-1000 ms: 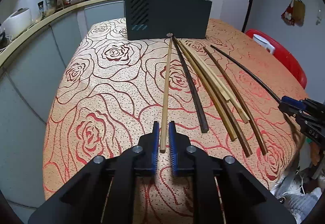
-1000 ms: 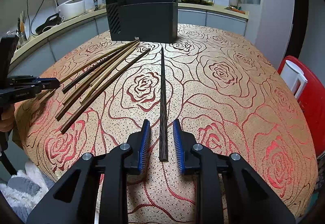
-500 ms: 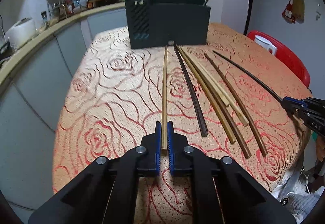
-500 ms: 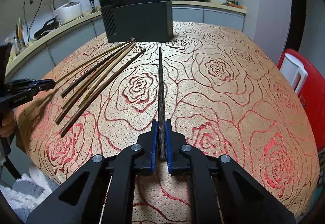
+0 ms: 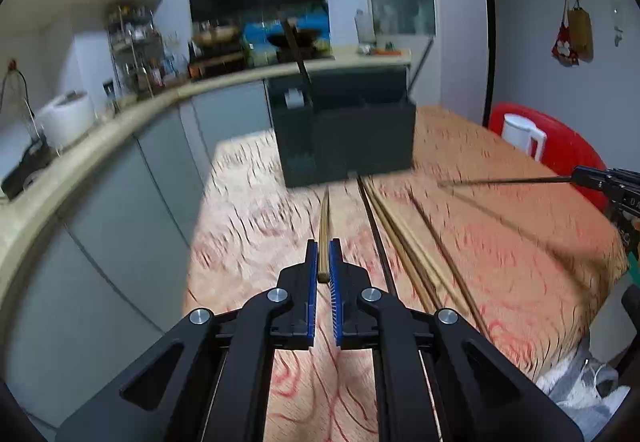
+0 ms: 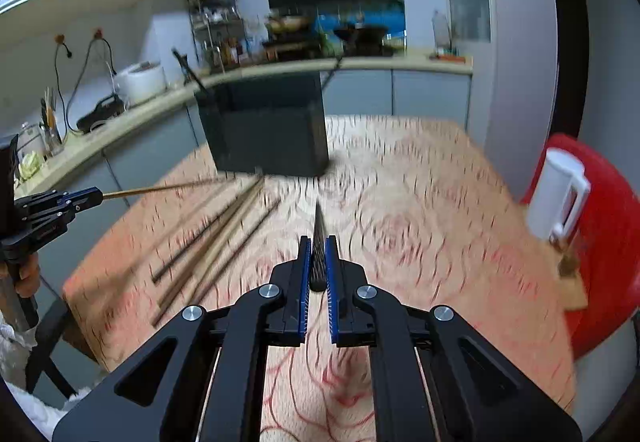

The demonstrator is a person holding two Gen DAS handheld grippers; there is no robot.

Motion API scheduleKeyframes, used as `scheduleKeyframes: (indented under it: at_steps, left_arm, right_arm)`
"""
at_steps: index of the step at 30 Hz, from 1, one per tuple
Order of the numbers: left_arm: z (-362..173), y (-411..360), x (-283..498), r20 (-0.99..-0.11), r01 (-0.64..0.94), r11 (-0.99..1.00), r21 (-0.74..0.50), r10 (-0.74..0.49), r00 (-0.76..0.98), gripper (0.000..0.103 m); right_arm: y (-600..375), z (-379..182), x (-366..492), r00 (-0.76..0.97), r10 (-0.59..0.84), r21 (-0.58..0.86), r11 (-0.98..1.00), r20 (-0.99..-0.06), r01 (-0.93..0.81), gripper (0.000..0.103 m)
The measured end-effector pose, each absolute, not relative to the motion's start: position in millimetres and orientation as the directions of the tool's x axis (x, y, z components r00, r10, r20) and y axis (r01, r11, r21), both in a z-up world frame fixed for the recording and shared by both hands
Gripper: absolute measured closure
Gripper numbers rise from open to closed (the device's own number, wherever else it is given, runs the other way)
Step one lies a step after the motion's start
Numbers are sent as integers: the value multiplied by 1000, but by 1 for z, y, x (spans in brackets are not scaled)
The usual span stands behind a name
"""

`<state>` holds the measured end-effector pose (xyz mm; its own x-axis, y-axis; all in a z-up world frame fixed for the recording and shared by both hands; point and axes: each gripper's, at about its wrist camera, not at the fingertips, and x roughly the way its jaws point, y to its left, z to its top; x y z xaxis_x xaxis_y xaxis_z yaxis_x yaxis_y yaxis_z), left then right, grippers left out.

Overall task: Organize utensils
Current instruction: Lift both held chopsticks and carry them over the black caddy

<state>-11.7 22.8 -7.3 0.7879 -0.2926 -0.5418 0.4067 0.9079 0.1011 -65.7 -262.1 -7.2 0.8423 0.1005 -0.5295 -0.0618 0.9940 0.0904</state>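
At the bottom centre of the left wrist view, the left tongs (image 5: 323,266) are seen clamped on the near end of a pale bamboo chopstick (image 5: 324,234), a slim, square-cut, straw-coloured stick that points away toward the middle of the frame and is carried clear of the surface (image 5: 248,209). In the right wrist view, the right tongs (image 6: 318,262) are likewise closed on a dark chopstick (image 6: 319,242), almost black with a fine ribbed texture and tapering to a point at its far end, at the lower centre of the frame. Each pair of tongs is also visible from the other camera, at the frame edge, with its stick held out level.

Beyond the tongs, a loose row of remaining chopsticks (image 5: 416,238) in brown and tan is laid lengthwise on the rose-patterned tablecloth (image 5: 520,242), right of centre in the left view and left of centre in the right view; their details are smeared by motion blur. Farther back, near the middle of both frames, a dark boxy utensil holder (image 5: 344,137) is set on the surface, with a thin stick standing tilted in it. A white jug (image 6: 560,197) on a red chair (image 6: 612,242) is seen at the right edge.
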Motion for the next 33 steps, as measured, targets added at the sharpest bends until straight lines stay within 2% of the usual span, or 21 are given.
scheduleKeyframes:
  at_steps: [11, 33]
  left_arm:
    - [69, 23, 17, -428, 396, 915, 80, -327, 842, 97]
    - [95, 21, 52, -442, 393, 919, 36, -338, 831, 97]
  right_arm:
    - [-258, 54, -43, 910, 139, 93, 989, -391, -112, 95]
    - [-257, 88, 8, 906, 184, 127, 981, -381, -146, 95]
